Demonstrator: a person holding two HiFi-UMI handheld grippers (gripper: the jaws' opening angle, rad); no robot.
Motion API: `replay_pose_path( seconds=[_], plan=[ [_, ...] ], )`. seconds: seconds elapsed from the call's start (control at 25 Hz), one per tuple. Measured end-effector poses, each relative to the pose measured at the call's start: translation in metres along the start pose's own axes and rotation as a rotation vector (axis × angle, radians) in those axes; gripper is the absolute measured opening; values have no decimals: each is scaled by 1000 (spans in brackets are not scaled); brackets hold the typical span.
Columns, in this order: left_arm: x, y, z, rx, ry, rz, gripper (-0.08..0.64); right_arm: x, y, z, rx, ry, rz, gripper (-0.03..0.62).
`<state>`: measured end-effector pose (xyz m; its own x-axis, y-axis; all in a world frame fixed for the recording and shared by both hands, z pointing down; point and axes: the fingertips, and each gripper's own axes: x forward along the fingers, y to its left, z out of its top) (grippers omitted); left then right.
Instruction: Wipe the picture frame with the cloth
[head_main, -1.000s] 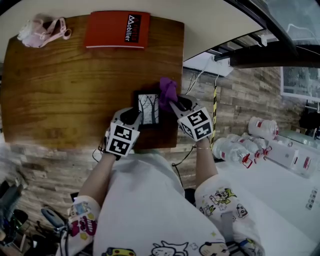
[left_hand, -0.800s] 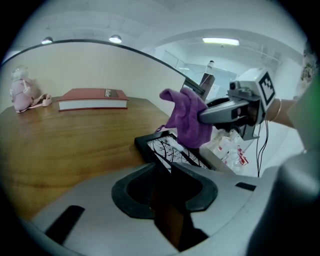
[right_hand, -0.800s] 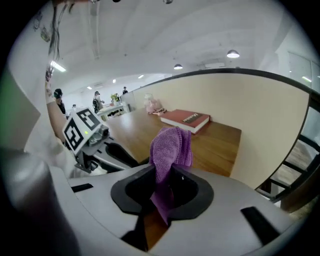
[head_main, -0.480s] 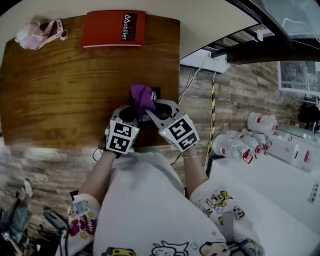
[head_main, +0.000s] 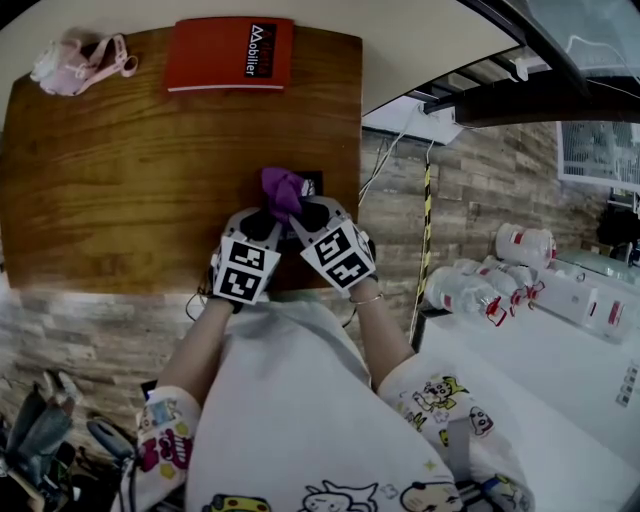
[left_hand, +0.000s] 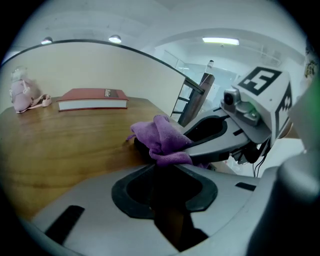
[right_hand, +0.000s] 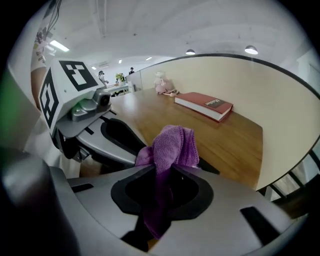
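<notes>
On the wooden table (head_main: 150, 170), the black picture frame (head_main: 312, 185) is almost wholly covered; only a dark corner shows in the head view. My left gripper (head_main: 262, 218) grips its near edge, and the frame's dark edge (left_hand: 167, 192) sits between the shut jaws. The purple cloth (head_main: 282, 190) is bunched on top of the frame. My right gripper (head_main: 298, 212) is shut on this cloth (right_hand: 172, 145), close beside the left one. In the left gripper view the cloth (left_hand: 161, 137) hides the frame's face.
A red book (head_main: 230, 55) lies at the table's far edge, with a pink soft item (head_main: 75, 65) at the far left corner. The table's right edge (head_main: 358, 150) runs close to my right gripper. Several plastic bottles (head_main: 480, 290) stand on the floor to the right.
My right gripper has carried the cloth leftward from the frame's right edge across its face and now sits against the left gripper. The left gripper has stayed put.
</notes>
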<state>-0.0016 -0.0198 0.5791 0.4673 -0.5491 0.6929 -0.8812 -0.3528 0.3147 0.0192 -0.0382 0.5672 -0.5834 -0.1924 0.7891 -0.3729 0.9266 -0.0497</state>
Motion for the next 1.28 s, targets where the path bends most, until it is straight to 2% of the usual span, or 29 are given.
replay_pose_path(
  seconds=[0.32,0.6,0.92,1.28],
  plan=[
    [-1,0,0,1,-1,0,95,-1,-2,-6,-12,43,-60,66],
    [-1,-1,0,-2,-3,2,94,-11,-12,-18,-66,88,-117,66],
    [-1,-1,0,-6,-1,-1,94,-24,-26,-27,-24,110,-181,67],
    [-1,-1,0,-7,1,-3,94,-46,-41,-43,75,126,-253,66]
  ],
)
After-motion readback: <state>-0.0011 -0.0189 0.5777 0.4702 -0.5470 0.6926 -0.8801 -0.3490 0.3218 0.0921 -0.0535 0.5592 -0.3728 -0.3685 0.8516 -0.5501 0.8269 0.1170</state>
